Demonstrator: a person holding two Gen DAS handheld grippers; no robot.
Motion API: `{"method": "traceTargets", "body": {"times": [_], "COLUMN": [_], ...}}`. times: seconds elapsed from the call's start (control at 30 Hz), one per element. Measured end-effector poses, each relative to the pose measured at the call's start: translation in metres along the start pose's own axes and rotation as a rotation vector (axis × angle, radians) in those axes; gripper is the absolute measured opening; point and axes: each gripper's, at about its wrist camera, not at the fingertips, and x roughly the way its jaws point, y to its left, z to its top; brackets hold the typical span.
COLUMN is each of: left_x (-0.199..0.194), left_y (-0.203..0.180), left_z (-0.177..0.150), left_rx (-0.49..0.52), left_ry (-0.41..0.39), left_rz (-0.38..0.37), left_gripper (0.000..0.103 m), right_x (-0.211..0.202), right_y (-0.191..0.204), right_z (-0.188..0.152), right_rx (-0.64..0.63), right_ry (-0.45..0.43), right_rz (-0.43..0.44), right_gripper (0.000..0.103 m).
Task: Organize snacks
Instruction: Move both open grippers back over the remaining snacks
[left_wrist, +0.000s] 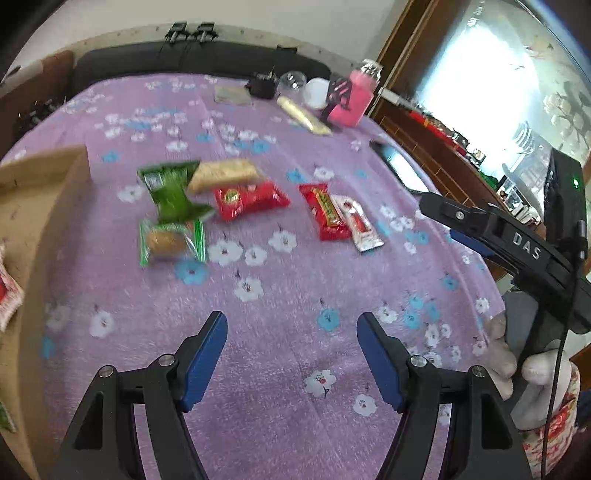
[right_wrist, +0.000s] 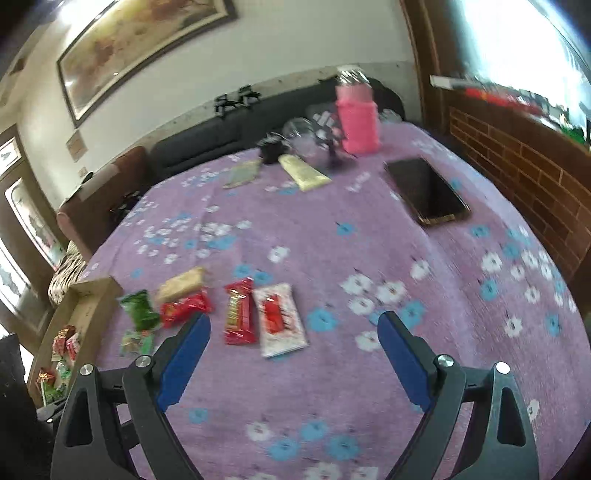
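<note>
Snacks are partly sorted, by the look of it: the shallow brown cardboard box (right_wrist: 92, 295) at the left edge of the tabletop already holds several small red, white and green packets (right_wrist: 62, 347), while six wrapped items lie loose on the cloth just beside it. Those left are a crinkled green foil packet (left_wrist: 173, 192), a tan oblong biscuit bar (left_wrist: 225, 175) resting partly over a red glossy pouch (left_wrist: 249, 199), a clear green-edged wrapper with a round biscuit inside (left_wrist: 170, 240), and, a little apart to the right, a red bar with a yellow label (left_wrist: 325, 212) touching a white-and-red sachet (left_wrist: 360, 225). So I judge the job roughly half done, with these six to go into the box. The left gripper (left_wrist: 291, 347) hovers above bare cloth with its blue-padded fingers spread wide and nothing between them; the right gripper (right_wrist: 293, 343) is likewise wide open and empty, poised near the red bar and sachet. The tabletop wears a purple fabric cover printed with white and blue flowers (left_wrist: 258, 369). At its far end stand a pink bottle (right_wrist: 358, 118), a cream tube (right_wrist: 304, 171) and a dark phone (right_wrist: 424, 190). Behind run a dark sofa (right_wrist: 221, 129), a framed painting (right_wrist: 140, 48) and a brick-patterned wall (right_wrist: 517, 173).
</note>
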Motion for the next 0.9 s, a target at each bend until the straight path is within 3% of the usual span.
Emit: {"method": "traceTargets", "body": {"times": [0.27, 0.5, 0.77, 0.9], "left_x": [0.009, 0.013, 0.017, 0.016], "left_y": [-0.003, -0.008, -0.014, -0.01], "left_z": [-0.005, -0.005, -0.004, -0.004], "left_rx": [0.019, 0.006, 0.021, -0.004], "left_ry": [-0.001, 0.004, 0.006, -0.015], "left_rz": [0.049, 0.009, 0.049, 0.028], "left_gripper": [0.08, 0.102, 0.102, 0.102], "right_x": [0.014, 0.023, 0.054, 0.066], "right_y": [-0.005, -0.032, -0.034, -0.011], "right_z": [0.002, 0.023, 0.043, 0.038], "right_rx": [0.022, 0.134, 0.139, 0.056], "right_ry": [0.013, -0.003, 0.073, 0.083], "right_rz": [0.024, 0.052, 0.091, 0.128], "right_gripper": [0.091, 0.091, 0.091, 0.082]}}
